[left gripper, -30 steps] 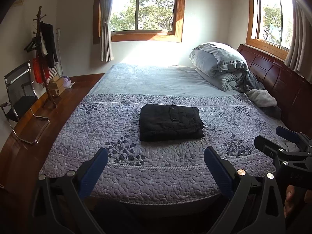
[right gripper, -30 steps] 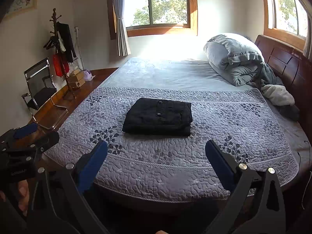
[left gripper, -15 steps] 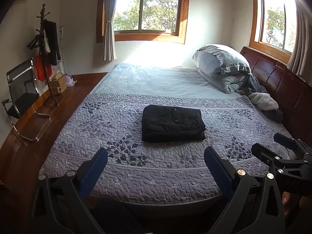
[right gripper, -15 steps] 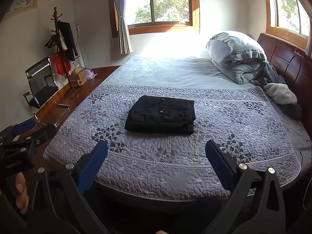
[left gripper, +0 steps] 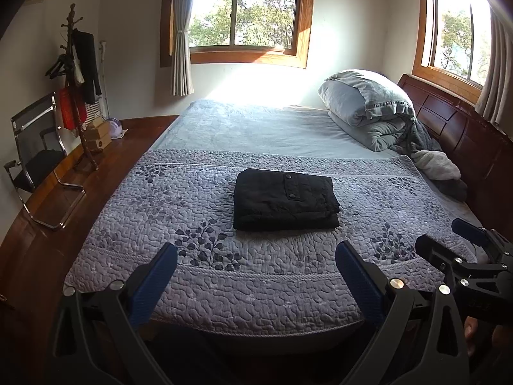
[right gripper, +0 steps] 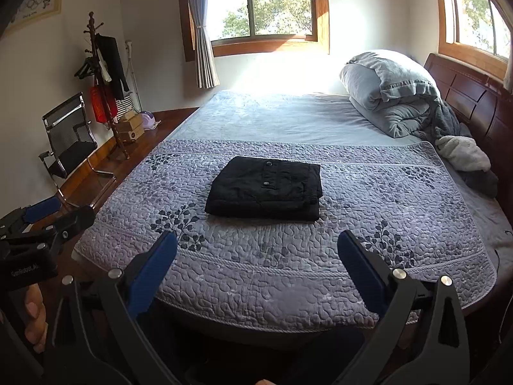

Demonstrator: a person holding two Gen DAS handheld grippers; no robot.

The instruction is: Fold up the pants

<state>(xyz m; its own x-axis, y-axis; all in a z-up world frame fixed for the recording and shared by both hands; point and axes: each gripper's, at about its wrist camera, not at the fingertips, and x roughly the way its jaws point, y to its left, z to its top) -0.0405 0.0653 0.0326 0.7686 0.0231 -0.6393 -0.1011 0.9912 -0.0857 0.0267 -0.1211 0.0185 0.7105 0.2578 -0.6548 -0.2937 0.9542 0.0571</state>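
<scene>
The black pants (left gripper: 284, 203) lie folded into a flat rectangle on the quilt (left gripper: 224, 276).

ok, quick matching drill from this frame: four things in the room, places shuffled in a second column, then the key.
Things:
1. pants
2. pillow
3. chair
4. left claw

Places or states:
A. by the left wall, on the wood floor
B. open, holding nothing, at the near edge of the bed
C. folded flat on the patterned quilt
D. stacked by the headboard

Pairs: 1-C, 2-D, 3-A, 4-B
</scene>
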